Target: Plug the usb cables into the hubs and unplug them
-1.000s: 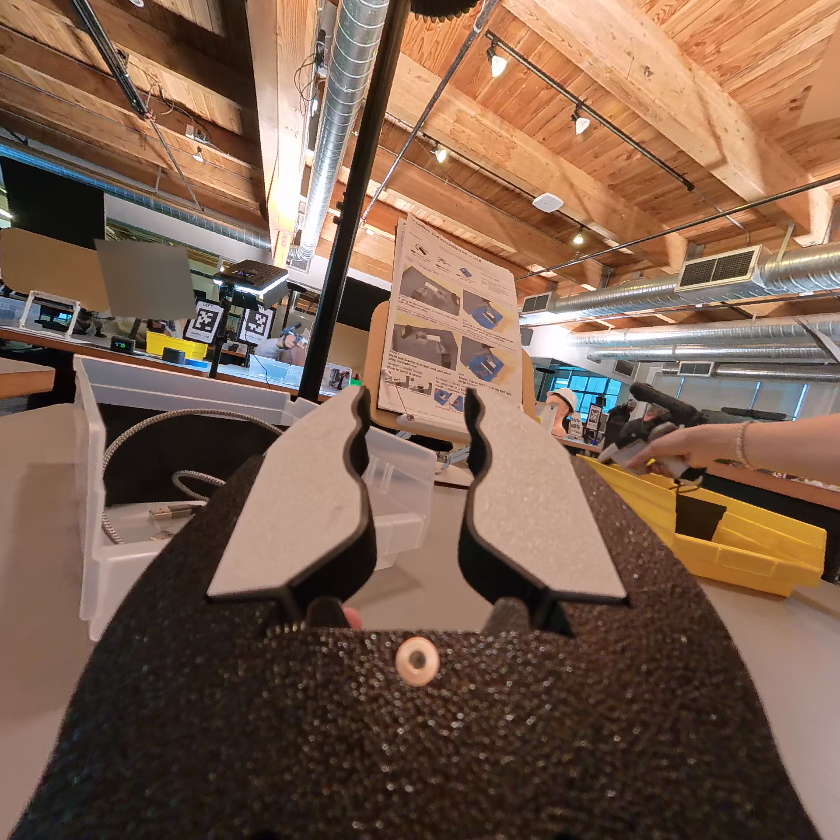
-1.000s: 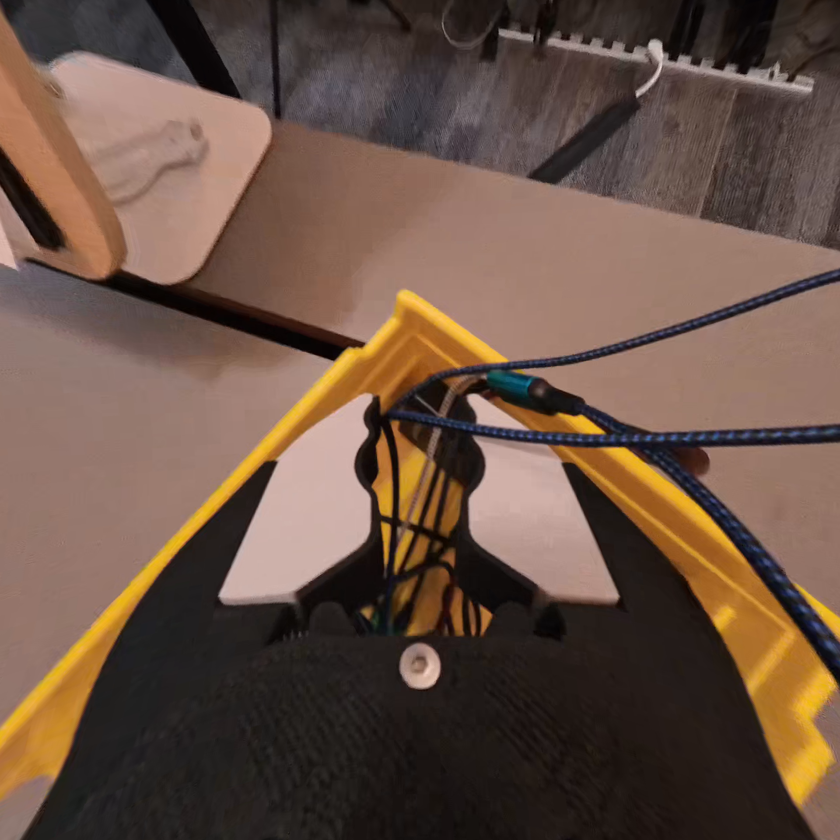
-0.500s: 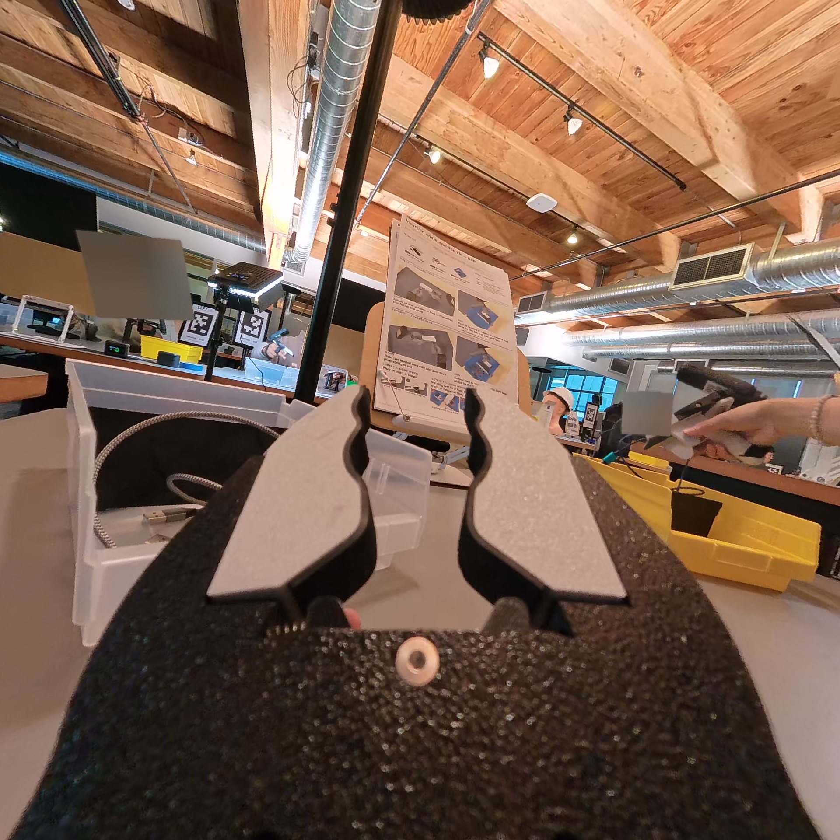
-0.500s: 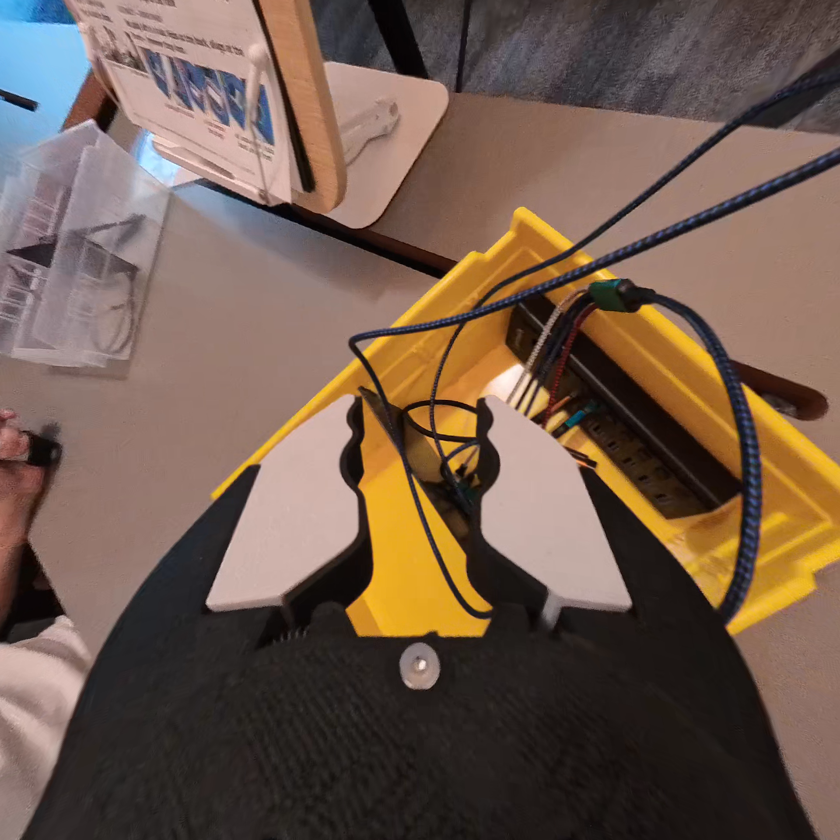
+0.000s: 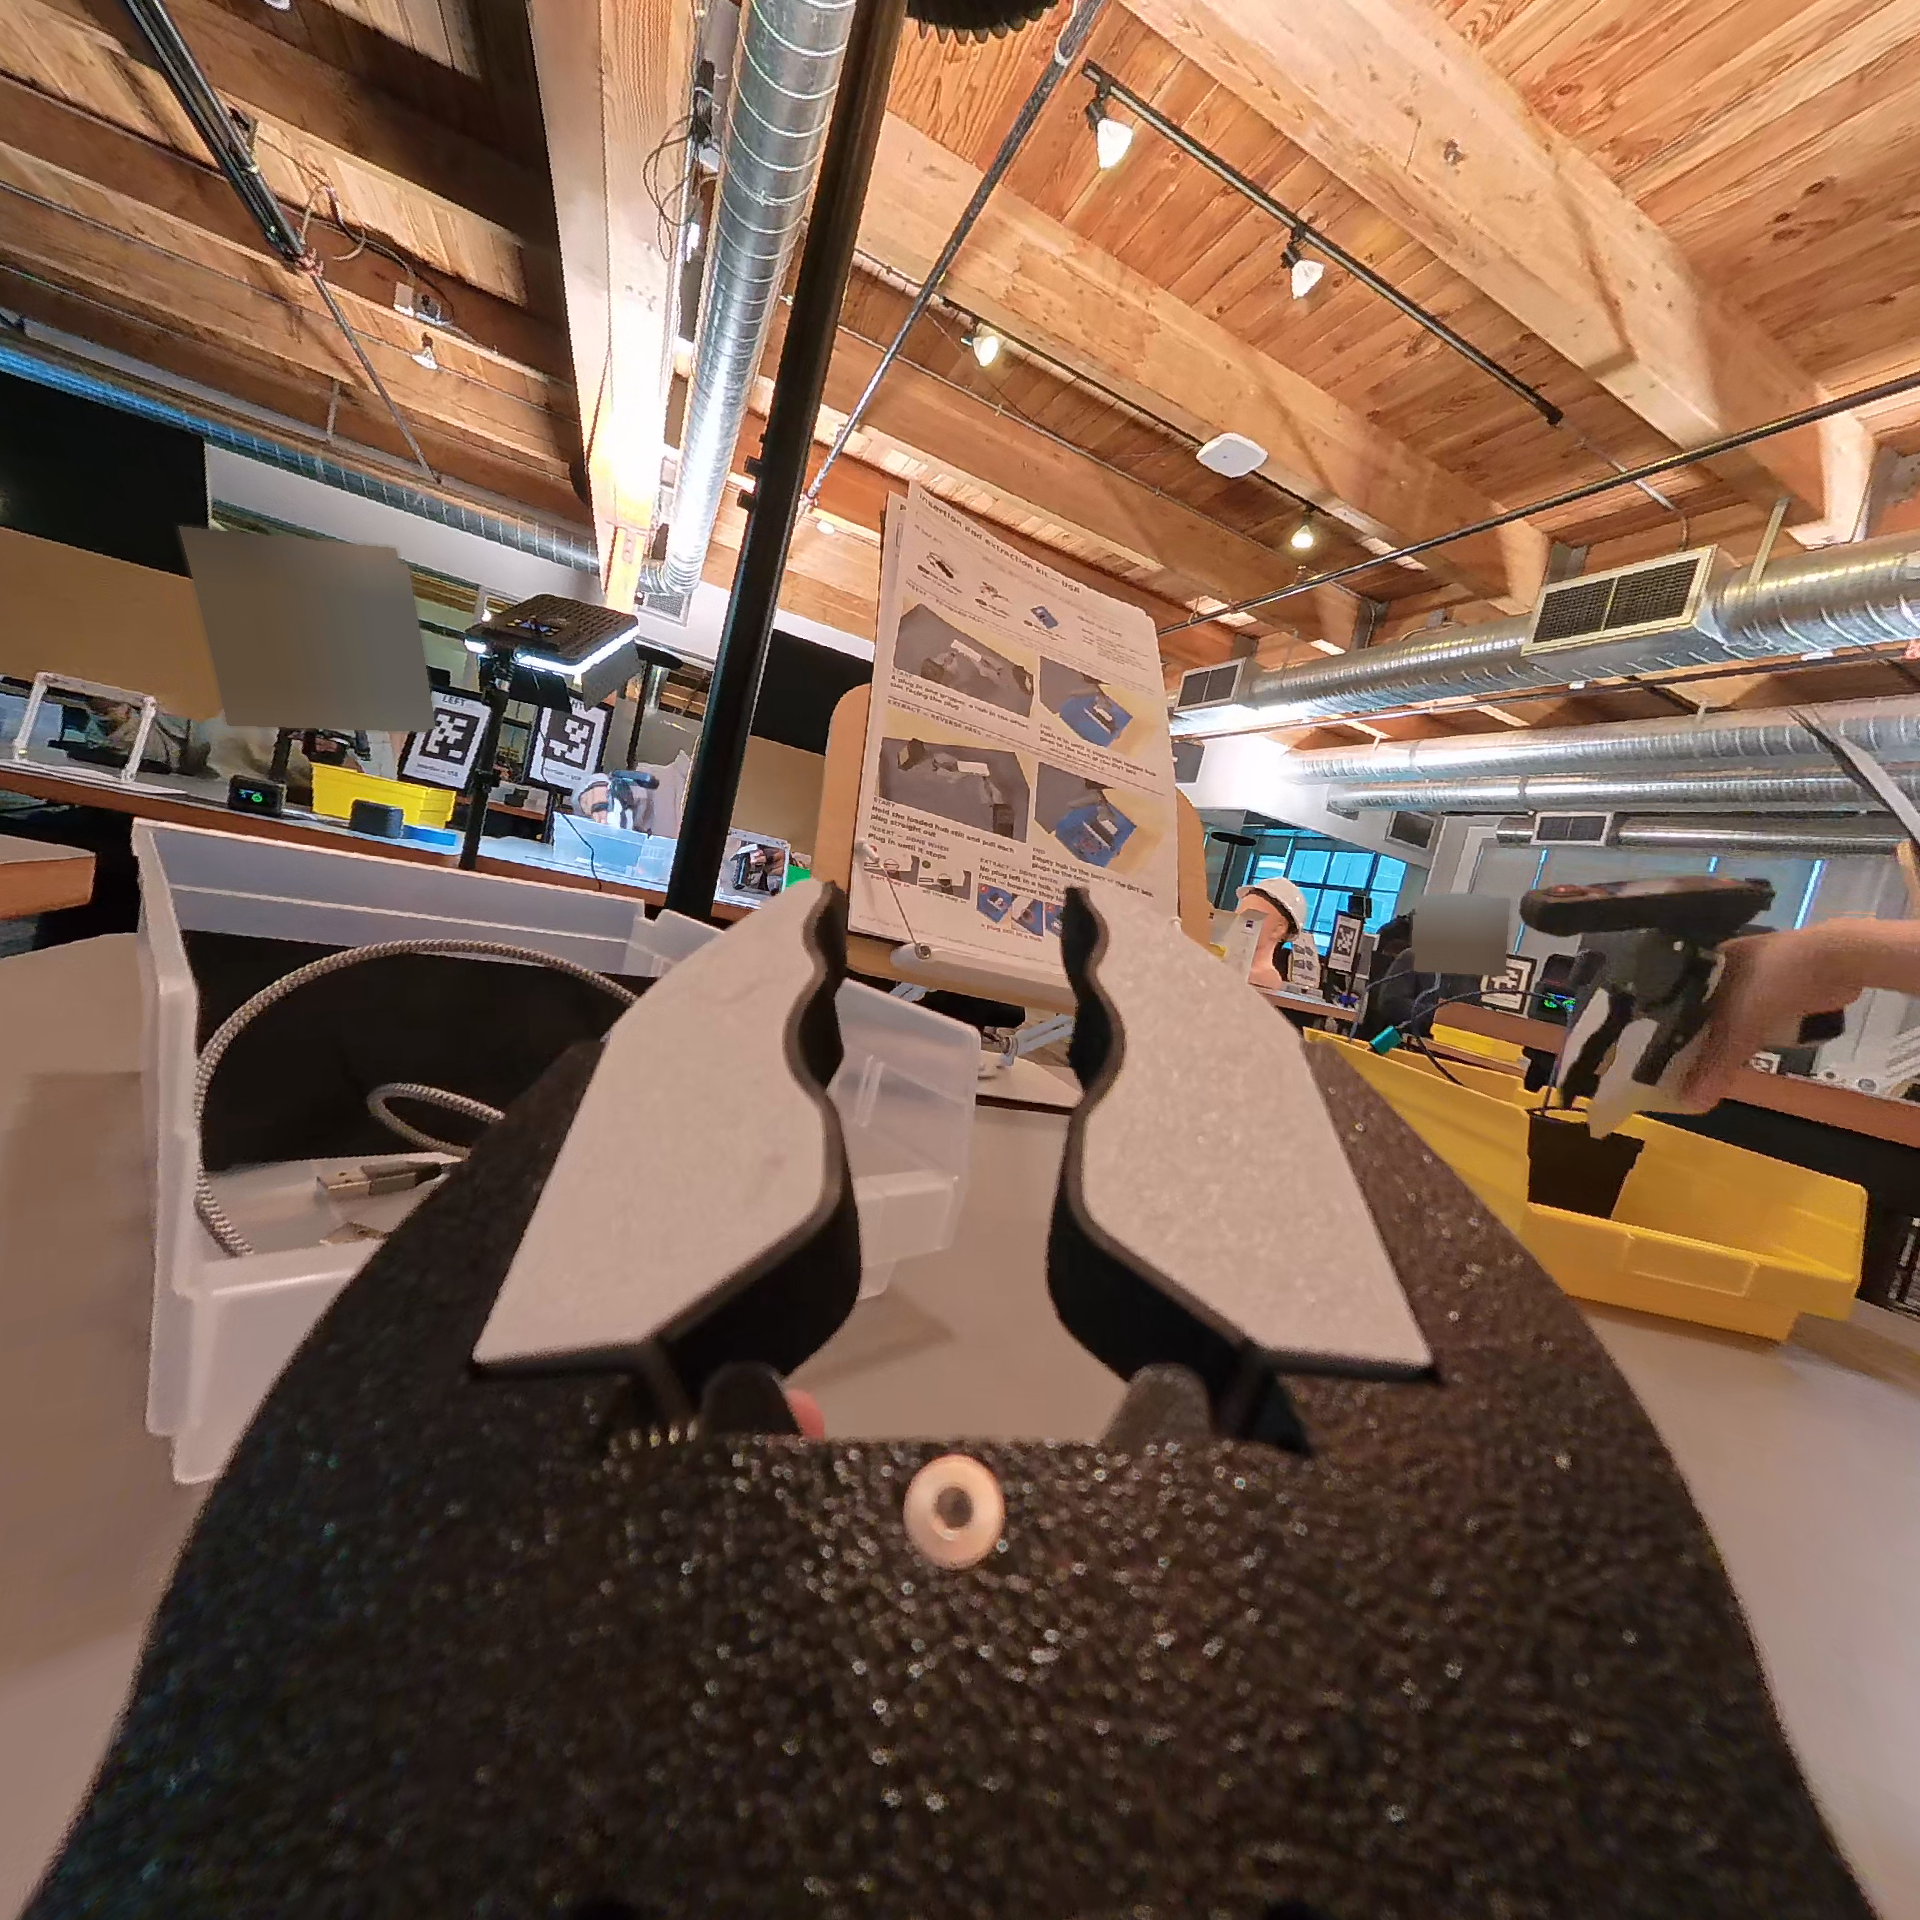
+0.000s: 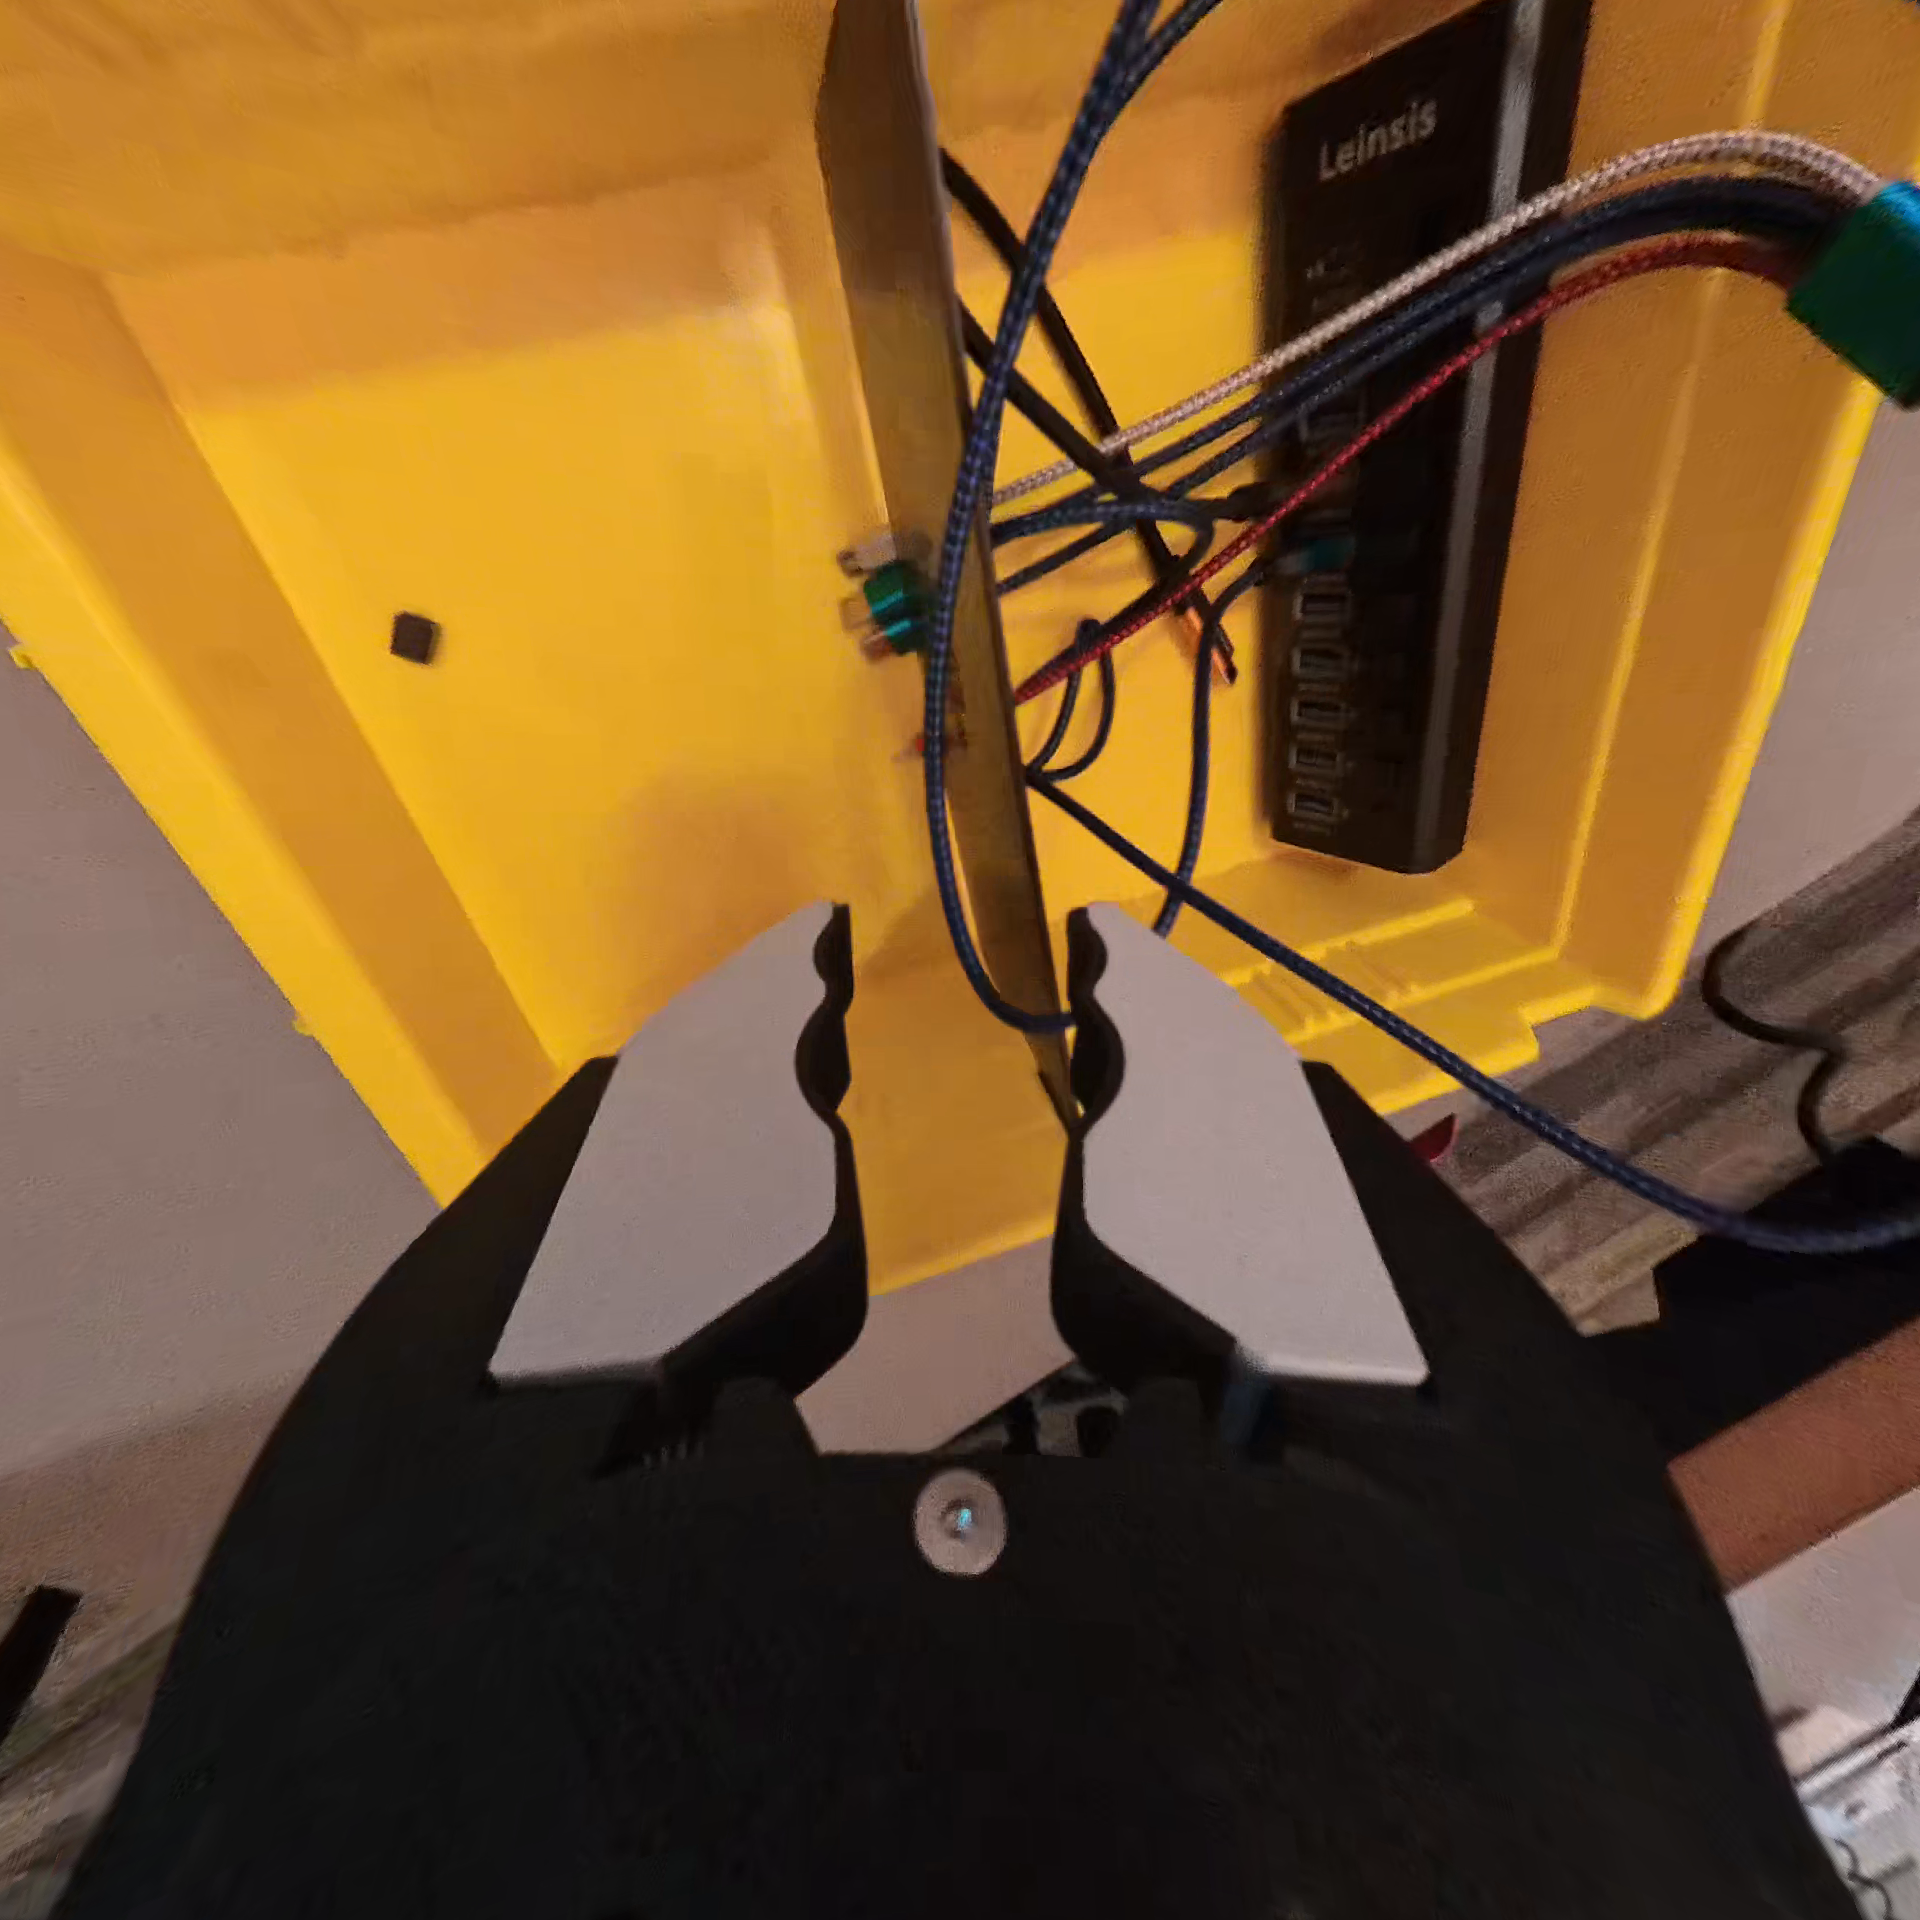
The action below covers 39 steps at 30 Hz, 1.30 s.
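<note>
In the right wrist view, my right gripper [image 6: 958, 935] is open and empty, pointing down into a yellow bin [image 6: 436, 436]. A dark upright divider [image 6: 904, 343] runs up to its right finger. A black USB hub [image 6: 1382, 499] lies along the bin's right side with several braided cables [image 6: 1143, 613] plugged in, bundled by a green tie [image 6: 1860, 281]. A blue cable [image 6: 951, 675] loops between the fingers. My left gripper [image 5: 951, 935] is open and empty above the table. To its left, a clear bin [image 5: 197, 1226] holds a grey braided USB cable [image 5: 223, 1049].
In the left wrist view a hand holds the right gripper [image 5: 1600, 1081] over the yellow bin [image 5: 1683, 1247] at the right. An instruction sheet on a wooden stand [image 5: 1023, 758] and a black pole [image 5: 774, 468] stand behind. The grey table [image 5: 1714, 1475] runs between the bins. One gripper's finger ends stand about 65 cm off the other's. The black USB hub [image 6: 1382, 499] is about 12 cm from my right fingertips. It is some 15 cm from my right tips to the green tie [image 6: 1860, 281].
My right gripper has swung over the yellow bin and come down closer, now looking straight into it at the hub. My left gripper has barely moved.
</note>
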Available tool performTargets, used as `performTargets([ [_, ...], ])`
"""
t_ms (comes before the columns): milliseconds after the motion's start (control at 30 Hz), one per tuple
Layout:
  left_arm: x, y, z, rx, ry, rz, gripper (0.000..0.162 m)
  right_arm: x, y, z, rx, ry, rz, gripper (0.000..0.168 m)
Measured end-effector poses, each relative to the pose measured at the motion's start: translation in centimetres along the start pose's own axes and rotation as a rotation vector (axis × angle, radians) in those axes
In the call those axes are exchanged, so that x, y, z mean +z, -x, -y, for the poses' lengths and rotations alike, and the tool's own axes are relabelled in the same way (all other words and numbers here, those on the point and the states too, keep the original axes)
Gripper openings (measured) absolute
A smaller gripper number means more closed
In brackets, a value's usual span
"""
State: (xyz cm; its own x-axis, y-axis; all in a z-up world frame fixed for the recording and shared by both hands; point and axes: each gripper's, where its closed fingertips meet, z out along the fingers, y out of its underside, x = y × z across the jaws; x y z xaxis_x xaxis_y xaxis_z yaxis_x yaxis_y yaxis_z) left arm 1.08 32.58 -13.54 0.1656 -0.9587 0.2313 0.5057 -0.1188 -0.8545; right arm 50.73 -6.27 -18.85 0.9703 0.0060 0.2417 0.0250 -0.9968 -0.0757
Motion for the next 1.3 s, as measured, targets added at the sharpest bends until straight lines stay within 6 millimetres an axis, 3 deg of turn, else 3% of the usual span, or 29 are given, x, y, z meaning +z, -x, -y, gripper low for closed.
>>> performTargets([
  [100, 0.0, 0.0, 0.0, 0.000, -0.002, 0.000, 0.040, 1.3, -0.3, 0.0, -0.061, 0.031, -0.066, 0.027],
  [200, -0.1, 0.0, 0.1, -0.003, -0.005, 0.001, 0.040, 1.3, -1.5, 0.0, -0.119, 0.045, -0.141, 0.004],
  [400, 0.0, 0.1, 0.1, -0.009, -0.001, -0.001, 0.040, 0.1, -2.5, 1.4, -0.002, -0.038, -0.058, 0.003],
  [500, -0.1, 0.1, 0.1, -0.014, -0.004, 0.001, 0.040, 1.1, -3.8, 1.8, 0.049, -0.029, -0.061, 0.003],
  [533, -0.1, 0.2, 0.1, -0.018, -0.005, 0.002, 0.040, 1.7, -3.4, 2.0, 0.050, -0.019, -0.020, 0.003],
  [667, -0.1, 0.4, 0.2, -0.041, -0.011, 0.005, 0.040, 3.7, -2.9, 2.6, 0.059, 0.001, 0.046, 0.003],
  [867, -0.2, 0.7, 0.3, -0.070, -0.020, 0.009, 0.040, 1.9, -2.0, 1.2, 0.253, 0.058, 0.296, 0.010],
  [900, -0.2, 0.7, 0.3, -0.076, -0.020, 0.008, 0.040, 1.6, -1.8, 1.1, 0.274, 0.064, 0.329, 0.014],
  [933, -0.2, 0.8, 0.3, -0.082, -0.021, 0.007, 0.040, 1.3, -1.1, 1.0, 0.276, 0.075, 0.391, 0.040],
  [1000, -0.2, 0.8, 0.3, -0.087, -0.022, 0.007, 0.040, 1.1, 0.0, 1.0, 0.276, 0.091, 0.458, 0.044],
  [1100, -0.3, 0.9, 0.3, -0.089, -0.025, 0.008, 0.040, 2.2, -0.4, 0.2, 0.216, 0.144, 0.384, 0.040],
  [1200, -0.3, 0.9, 0.4, -0.093, -0.027, 0.008, 0.040, 3.1, 0.6, -1.1, 0.152, 0.241, 0.377, 0.039],
  [1300, -0.4, 1.0, 0.4, -0.099, -0.032, 0.009, 0.040, 2.7, 0.6, -1.4, 0.096, 0.252, 0.333, 0.040],
])
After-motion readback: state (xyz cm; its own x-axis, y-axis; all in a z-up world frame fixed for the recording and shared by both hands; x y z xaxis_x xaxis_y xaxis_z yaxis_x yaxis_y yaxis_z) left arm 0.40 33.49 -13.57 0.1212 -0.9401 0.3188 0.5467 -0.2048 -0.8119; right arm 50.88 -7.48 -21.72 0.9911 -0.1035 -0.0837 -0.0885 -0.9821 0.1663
